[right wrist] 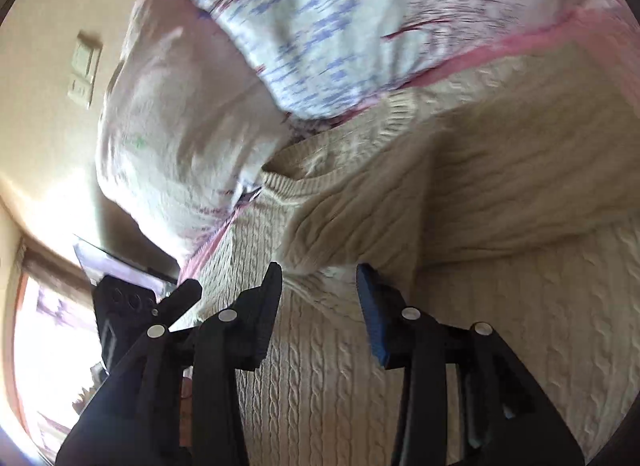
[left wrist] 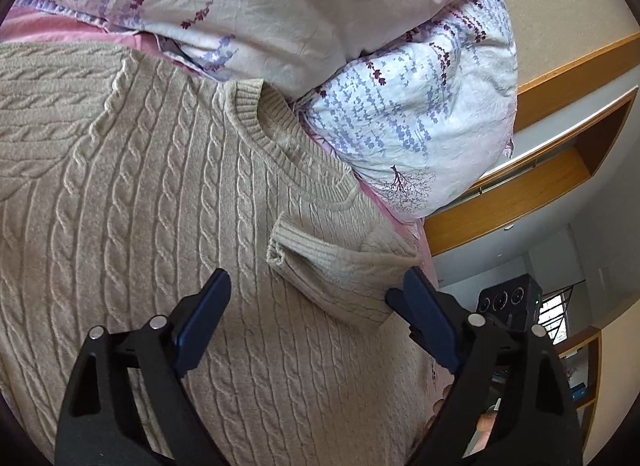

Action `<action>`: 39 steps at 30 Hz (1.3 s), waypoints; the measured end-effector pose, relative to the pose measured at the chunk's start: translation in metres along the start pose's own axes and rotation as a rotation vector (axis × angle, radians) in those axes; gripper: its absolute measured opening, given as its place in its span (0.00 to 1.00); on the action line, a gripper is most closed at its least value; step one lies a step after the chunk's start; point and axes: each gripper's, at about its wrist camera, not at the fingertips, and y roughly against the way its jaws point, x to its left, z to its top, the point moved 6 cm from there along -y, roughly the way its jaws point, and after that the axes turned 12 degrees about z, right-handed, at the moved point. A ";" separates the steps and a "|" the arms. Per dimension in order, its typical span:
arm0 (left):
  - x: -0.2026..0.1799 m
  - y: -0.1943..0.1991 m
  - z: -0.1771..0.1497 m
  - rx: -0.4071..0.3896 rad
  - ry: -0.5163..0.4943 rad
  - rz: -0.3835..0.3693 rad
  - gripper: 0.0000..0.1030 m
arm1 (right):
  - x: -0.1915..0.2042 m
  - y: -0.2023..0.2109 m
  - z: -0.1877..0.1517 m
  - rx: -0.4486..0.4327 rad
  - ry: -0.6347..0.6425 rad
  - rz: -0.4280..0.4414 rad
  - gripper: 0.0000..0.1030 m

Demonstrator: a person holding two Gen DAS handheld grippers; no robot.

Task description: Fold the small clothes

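Beige cable-knit sweater (left wrist: 140, 193) flat, sleeve (left wrist: 332, 266) folded across; both tools gaping.

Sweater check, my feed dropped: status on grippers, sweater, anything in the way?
Left gripper open above sleeve. Right gripper open at a sweater fold. Pillows crowd the collar.

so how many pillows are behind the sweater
2 in the left wrist view: a pale pink floral pillow on top, and a white one with blue sprigs below it, by the sweater collar. More may be hidden.
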 end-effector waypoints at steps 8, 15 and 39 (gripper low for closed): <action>-0.011 -0.022 -0.004 0.079 -0.001 0.043 0.75 | -0.066 0.079 0.016 -0.200 -0.225 0.005 0.39; -0.018 -0.045 -0.014 0.177 -0.004 0.043 0.47 | -0.061 0.080 0.015 -0.197 -0.191 0.021 0.40; 0.076 -0.001 0.034 -0.117 0.298 0.140 0.09 | -0.093 0.074 0.021 -0.251 -0.265 -0.065 0.42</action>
